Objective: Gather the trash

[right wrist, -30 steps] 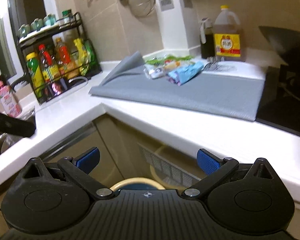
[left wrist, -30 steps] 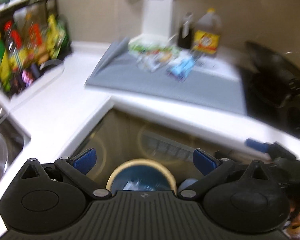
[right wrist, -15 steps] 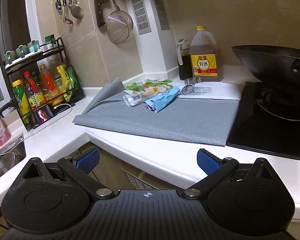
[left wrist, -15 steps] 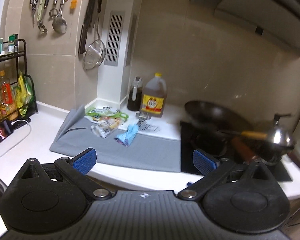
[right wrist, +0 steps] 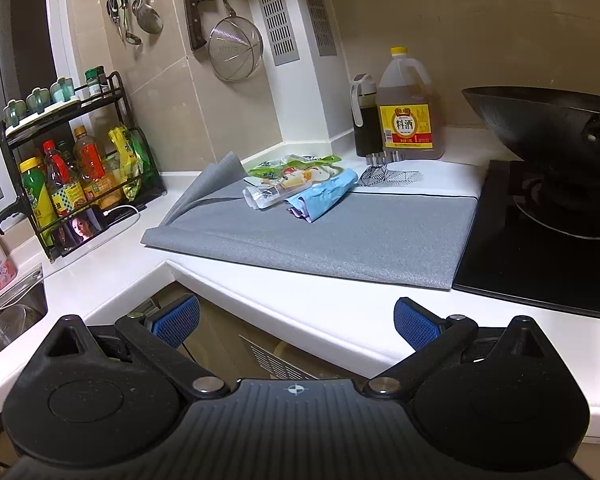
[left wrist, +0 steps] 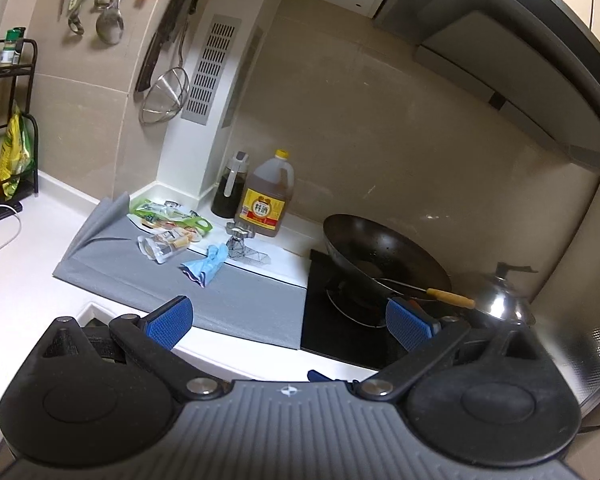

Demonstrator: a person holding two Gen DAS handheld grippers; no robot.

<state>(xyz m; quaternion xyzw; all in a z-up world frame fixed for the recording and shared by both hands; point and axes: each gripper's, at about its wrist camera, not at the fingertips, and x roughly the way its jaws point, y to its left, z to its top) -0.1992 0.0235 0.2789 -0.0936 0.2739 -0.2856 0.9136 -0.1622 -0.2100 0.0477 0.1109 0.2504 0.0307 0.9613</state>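
Both the left gripper (left wrist: 288,320) and the right gripper (right wrist: 296,320) hang wide apart and empty, near the white counter (right wrist: 320,300) edge. The crumpled plastic wrappers (right wrist: 300,184) lie untouched on the far grey mat (right wrist: 340,236), so collecting looks not yet started here.
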